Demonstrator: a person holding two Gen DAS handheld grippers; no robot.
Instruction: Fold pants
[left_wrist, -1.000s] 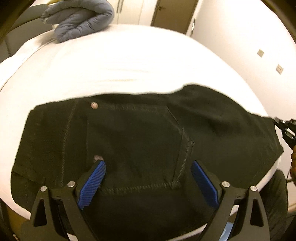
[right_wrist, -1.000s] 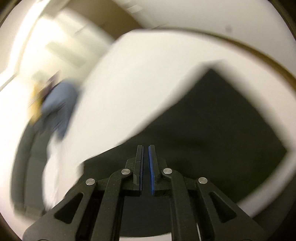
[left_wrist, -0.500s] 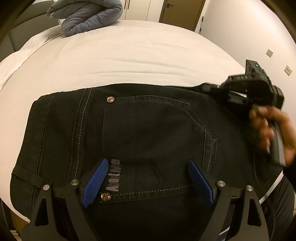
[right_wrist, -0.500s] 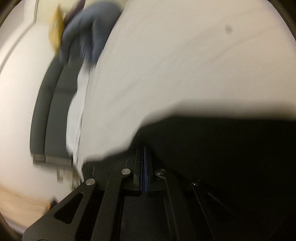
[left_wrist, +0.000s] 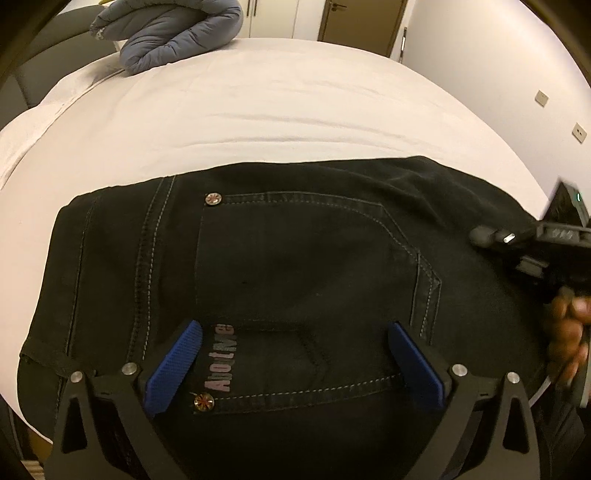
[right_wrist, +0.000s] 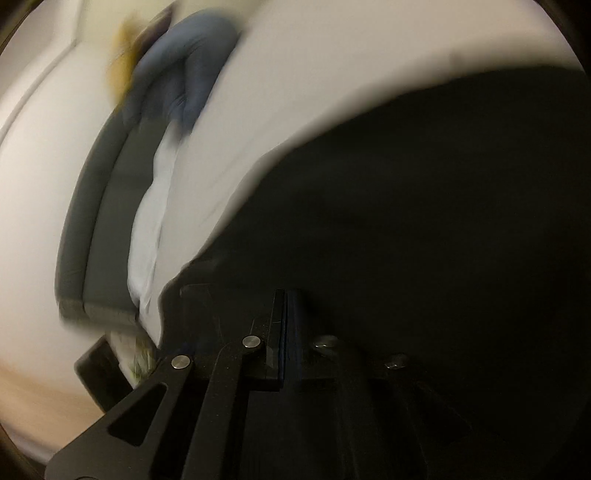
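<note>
Right wrist view motion-blurred; right gripper (right_wrist: 286, 325) jaws pressed together, whether cloth sits between them unclear. One pair of black pants (left_wrist: 295, 266) folded flat on bed (left_wrist: 280, 107), under and ahead of left gripper (left_wrist: 293, 360), jaws spread wide, holding nothing. One back pocket (left_wrist: 306, 258) between jaws. One grey-blue jacket (left_wrist: 170, 29) far ahead.

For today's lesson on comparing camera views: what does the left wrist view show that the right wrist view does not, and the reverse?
Only the left wrist view shows the back pocket, its rivets, the printed label, the open left gripper and a door. Only the right wrist view shows the right gripper shut on the pants, and a dark headboard. Both show the black pants, the white bed and a blue-grey quilted bundle.
</note>
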